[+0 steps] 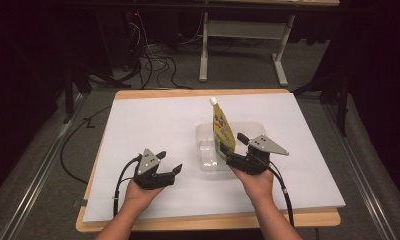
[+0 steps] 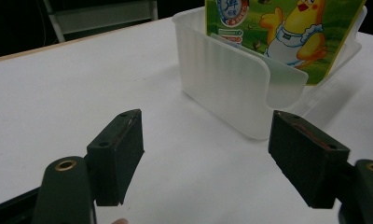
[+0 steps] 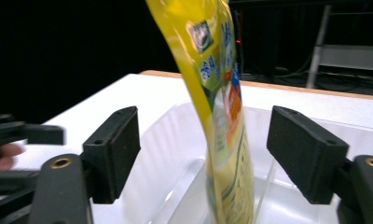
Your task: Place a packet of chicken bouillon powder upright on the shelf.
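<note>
High view: we note the yellow-green printed spout pouch [image 1: 221, 131] upright in the clear plastic tub [image 1: 206, 134], at 11 o'clock beside the right claw [image 1: 232, 147], jaws apart; left claw [image 1: 169, 162] likewise, farther.

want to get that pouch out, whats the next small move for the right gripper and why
Probably close the right gripper on the yellow pouch: it stands upright in the clear container, already between the open jaws. The left gripper sits open, apart from the container.
</note>
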